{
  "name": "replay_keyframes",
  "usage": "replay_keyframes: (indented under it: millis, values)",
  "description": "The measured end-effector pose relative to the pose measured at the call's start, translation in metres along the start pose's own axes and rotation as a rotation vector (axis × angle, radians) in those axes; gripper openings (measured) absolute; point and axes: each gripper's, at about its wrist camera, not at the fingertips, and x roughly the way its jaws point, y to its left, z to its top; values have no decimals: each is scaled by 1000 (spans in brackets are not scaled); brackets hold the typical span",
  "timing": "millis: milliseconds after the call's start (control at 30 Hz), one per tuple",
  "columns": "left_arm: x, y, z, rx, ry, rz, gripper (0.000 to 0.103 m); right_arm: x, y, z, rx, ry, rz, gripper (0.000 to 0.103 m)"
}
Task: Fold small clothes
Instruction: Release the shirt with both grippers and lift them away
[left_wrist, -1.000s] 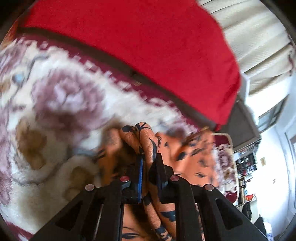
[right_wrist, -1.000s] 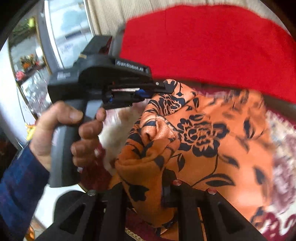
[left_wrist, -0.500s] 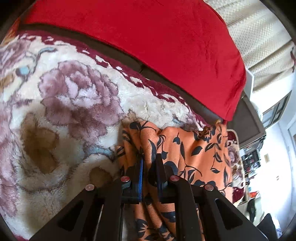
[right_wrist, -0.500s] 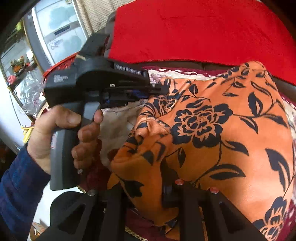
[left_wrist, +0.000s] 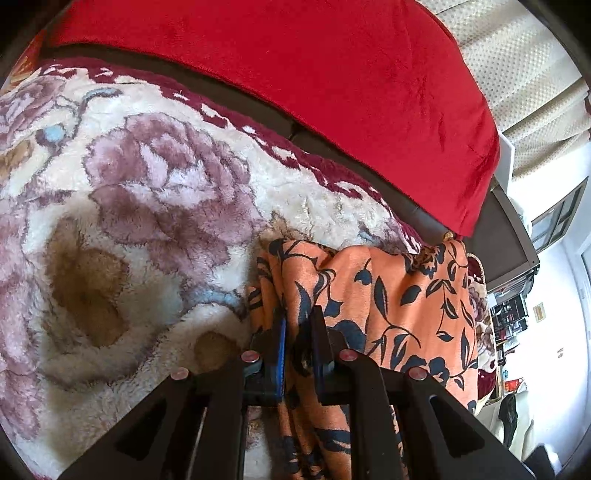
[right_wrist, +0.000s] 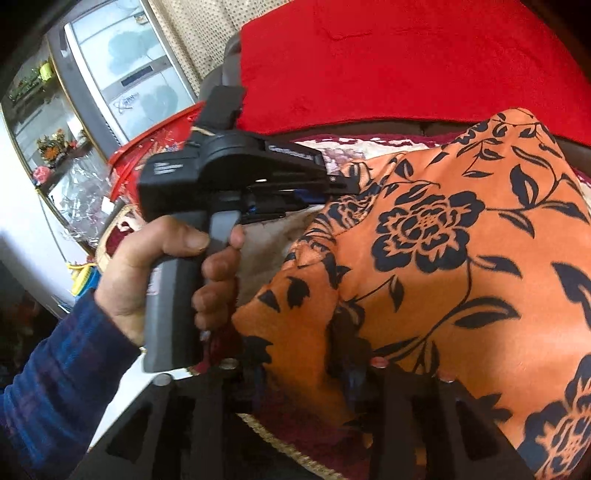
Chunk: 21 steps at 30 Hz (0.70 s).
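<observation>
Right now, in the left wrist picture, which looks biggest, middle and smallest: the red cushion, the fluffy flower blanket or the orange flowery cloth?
As they look in that view:
1. Fluffy flower blanket
2. Red cushion, nearly as big, so that order is unsure.
3. Orange flowery cloth, plainly smallest, partly hidden by the left gripper.

Left gripper (left_wrist: 298, 325) jaws pinch orange cloth (left_wrist: 399, 295) on blanket (left_wrist: 147, 206).

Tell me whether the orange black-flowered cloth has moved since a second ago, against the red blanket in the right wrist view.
Yes. The orange black-flowered cloth has spread wider and flatter below the red blanket, as the right gripper has just been opening.
</observation>
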Motion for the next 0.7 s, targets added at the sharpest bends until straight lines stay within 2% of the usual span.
replay_keyframes:
  millis: [33,67,167,333,467,533,600,700]
  values:
    - [0,0,0,0,0,2,12,-6,5,-5,-2,-3,25,63]
    - [1,0,0,-1,0,4,12,-7,11,-10,-13,-4,53,66]
    - [-1,0,0,-6,2,12,12,-14,23,-22,-50,-14,76,67]
    - [-28,-14,-3,8,-40,66,12,-9,10,-25,-10,13,131,68]
    - [-78,-45,-26,93,-96,13,11,-18,-4,-26,36,-4,187,69]
    - [-88,-52,-43,96,-79,0,11,-27,-8,-30,41,-7,218,69]
    - [-84,-53,-63,90,-23,0,11,-43,-13,-37,28,-20,247,69]
    - [-64,-47,-91,98,55,77,10,-76,-34,-52,66,-43,256,72]
